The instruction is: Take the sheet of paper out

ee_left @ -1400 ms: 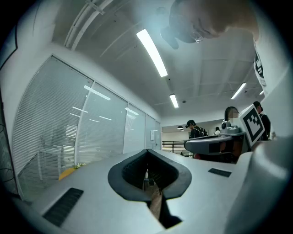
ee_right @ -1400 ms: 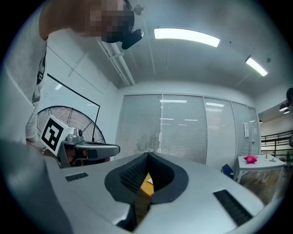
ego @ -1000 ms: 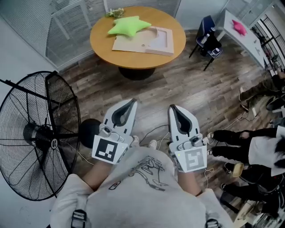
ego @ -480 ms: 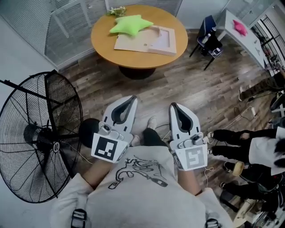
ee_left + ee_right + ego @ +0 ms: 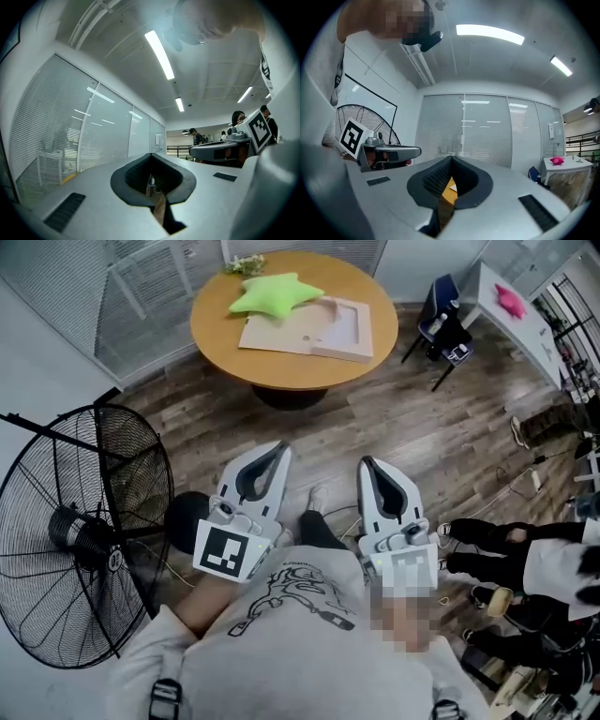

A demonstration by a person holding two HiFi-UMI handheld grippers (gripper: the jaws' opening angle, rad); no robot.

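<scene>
A flat beige board with a shallow frame lies on the round wooden table at the top of the head view, with a pale sheet spread beside the frame. A green star cushion rests on its far left corner. Both grippers are held level in front of the person's chest, well short of the table, over the wooden floor. My left gripper is shut and holds nothing. My right gripper is also shut with nothing in it. In the right gripper view a sliver of the table shows through the hollow of the jaws.
A large black floor fan stands close at the left. Seated people's legs and cables are at the right. A dark chair and a white table with a pink thing stand at the upper right. Glass partitions run behind the table.
The person has stepped a little toward the table, a foot now showing between the grippers. Both grippers stay shut, side by side, and travel forward with the body.
</scene>
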